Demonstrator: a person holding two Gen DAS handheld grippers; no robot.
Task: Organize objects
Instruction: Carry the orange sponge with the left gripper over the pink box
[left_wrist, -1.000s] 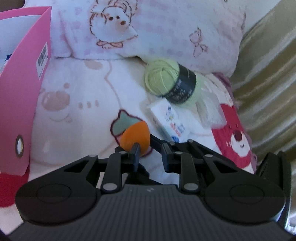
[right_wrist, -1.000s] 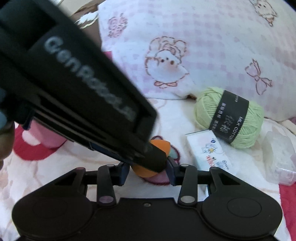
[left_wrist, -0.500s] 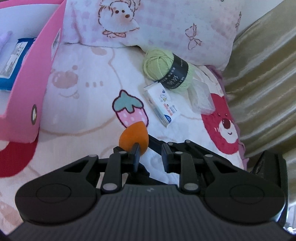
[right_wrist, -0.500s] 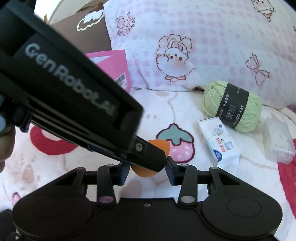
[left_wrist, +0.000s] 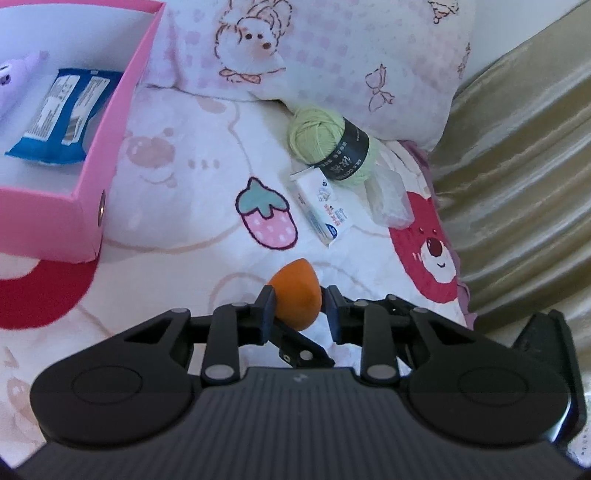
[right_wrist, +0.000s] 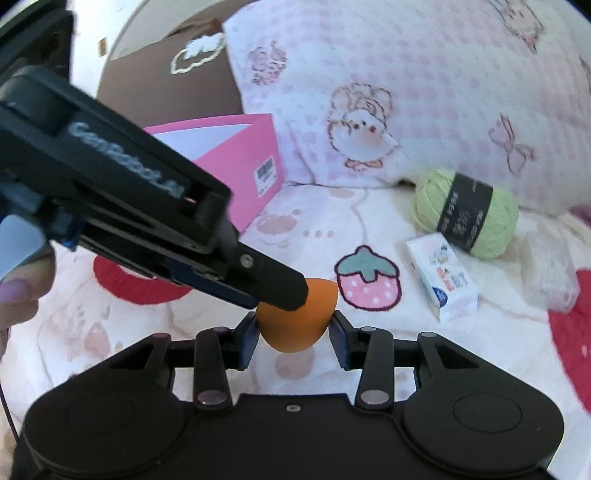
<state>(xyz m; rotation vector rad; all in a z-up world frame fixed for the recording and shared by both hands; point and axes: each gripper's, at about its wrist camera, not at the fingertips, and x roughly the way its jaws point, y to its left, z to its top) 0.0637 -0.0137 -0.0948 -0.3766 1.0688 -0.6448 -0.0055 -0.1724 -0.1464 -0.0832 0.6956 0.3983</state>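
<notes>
An orange egg-shaped sponge (left_wrist: 297, 295) hangs above the printed bedspread, between the fingers of both grippers. My left gripper (left_wrist: 299, 297) has the sponge between its jaws, which are opening; the left pad presses on it and the right pad sits at its edge. In the right wrist view my right gripper (right_wrist: 295, 328) is shut on the sponge (right_wrist: 299, 321), a blue pad on each side. The left gripper's finger (right_wrist: 273, 277) reaches in from the left across the sponge's top. The open pink box (left_wrist: 110, 122) lies at the upper left.
The box holds a blue packet (left_wrist: 62, 114) and a purple item (left_wrist: 18, 70). A green yarn ball (left_wrist: 325, 140), a white tissue pack (left_wrist: 323, 206) and a clear plastic pack (left_wrist: 389, 199) lie before the pillow (left_wrist: 314, 48). Gold fabric (left_wrist: 517, 166) borders the right. A hand (right_wrist: 18, 295) holds the left gripper.
Both grippers have lifted back from the strawberry print with the sponge between them. The pink box's inside has come into the left wrist view. The left jaws stand slightly wider.
</notes>
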